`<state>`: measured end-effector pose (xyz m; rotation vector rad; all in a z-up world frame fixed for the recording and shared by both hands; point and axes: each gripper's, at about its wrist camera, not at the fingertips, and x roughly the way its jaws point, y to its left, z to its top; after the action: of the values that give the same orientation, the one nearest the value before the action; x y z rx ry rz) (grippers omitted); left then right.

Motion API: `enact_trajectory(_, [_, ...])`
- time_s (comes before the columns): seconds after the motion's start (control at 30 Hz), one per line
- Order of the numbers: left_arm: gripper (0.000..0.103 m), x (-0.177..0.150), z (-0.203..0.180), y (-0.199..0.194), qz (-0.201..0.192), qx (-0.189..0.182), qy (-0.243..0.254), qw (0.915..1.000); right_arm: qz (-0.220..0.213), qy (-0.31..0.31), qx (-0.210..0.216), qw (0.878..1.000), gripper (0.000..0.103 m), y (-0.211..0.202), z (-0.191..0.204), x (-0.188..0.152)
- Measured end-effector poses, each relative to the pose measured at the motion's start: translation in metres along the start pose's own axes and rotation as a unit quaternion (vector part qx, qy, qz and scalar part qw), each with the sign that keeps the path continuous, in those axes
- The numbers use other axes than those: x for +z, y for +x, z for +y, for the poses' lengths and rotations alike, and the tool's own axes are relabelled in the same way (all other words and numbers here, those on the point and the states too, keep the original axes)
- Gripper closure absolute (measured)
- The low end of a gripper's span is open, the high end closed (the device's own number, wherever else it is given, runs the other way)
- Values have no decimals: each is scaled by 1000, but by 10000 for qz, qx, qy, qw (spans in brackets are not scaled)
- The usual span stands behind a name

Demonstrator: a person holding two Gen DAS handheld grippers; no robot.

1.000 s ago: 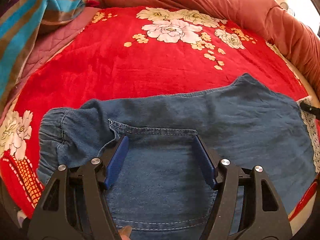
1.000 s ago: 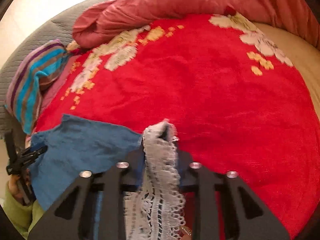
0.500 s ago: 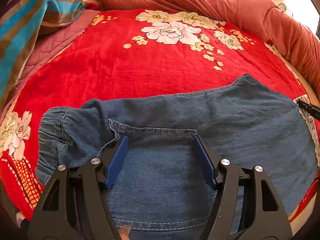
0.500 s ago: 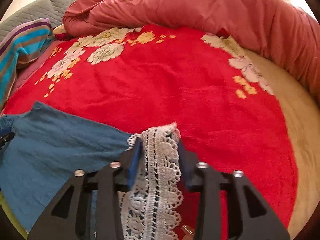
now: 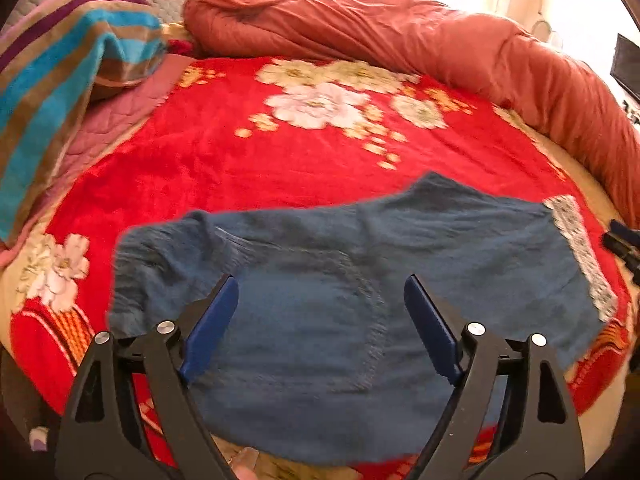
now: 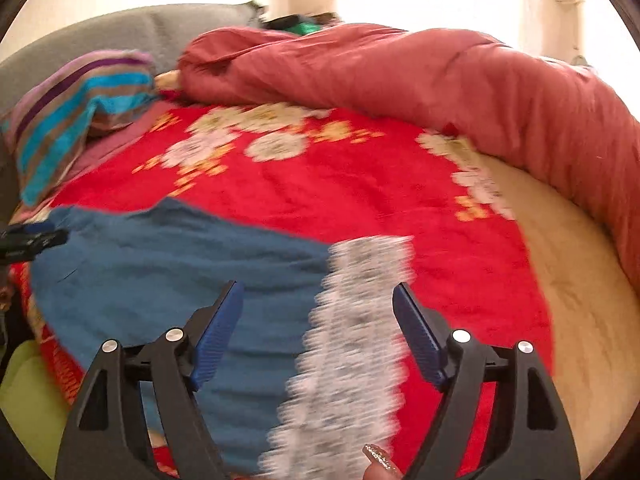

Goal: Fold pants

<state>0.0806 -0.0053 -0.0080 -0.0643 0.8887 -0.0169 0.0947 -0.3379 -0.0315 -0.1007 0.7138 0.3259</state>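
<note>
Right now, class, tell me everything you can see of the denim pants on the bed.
The pants are blue denim, soft and slightly wrinkled, lying flat and folded on the red flowered blanket. A stitched back pocket faces up, a gathered waistband sits at one end and a white lace hem at the other. The left gripper and right gripper hover above with fingers opening, gripping nothing.

No readable text, labels or numbers, perhaps lost in motion blur
</note>
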Motion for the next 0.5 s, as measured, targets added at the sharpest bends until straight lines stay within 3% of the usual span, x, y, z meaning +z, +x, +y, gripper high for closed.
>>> enact_trajectory(0.1, [24, -11, -27, 2, 195, -237, 317, 9990, 170, -278, 400, 9987, 27, 7, 36, -7])
enact_trajectory(0.27, [22, -34, -57, 20, 573, -105, 924, 9940, 643, -695, 713, 9929, 27, 26, 82, -25])
enact_trajectory(0.37, [21, -44, -55, 31, 742, -52, 991, 9923, 1089, -690, 420, 9908, 27, 41, 78, -38])
enact_trajectory(0.5, [21, -44, -44, 30, 717, -252, 787, 9940, 1103, -219, 351, 9930, 26, 33, 45, -49])
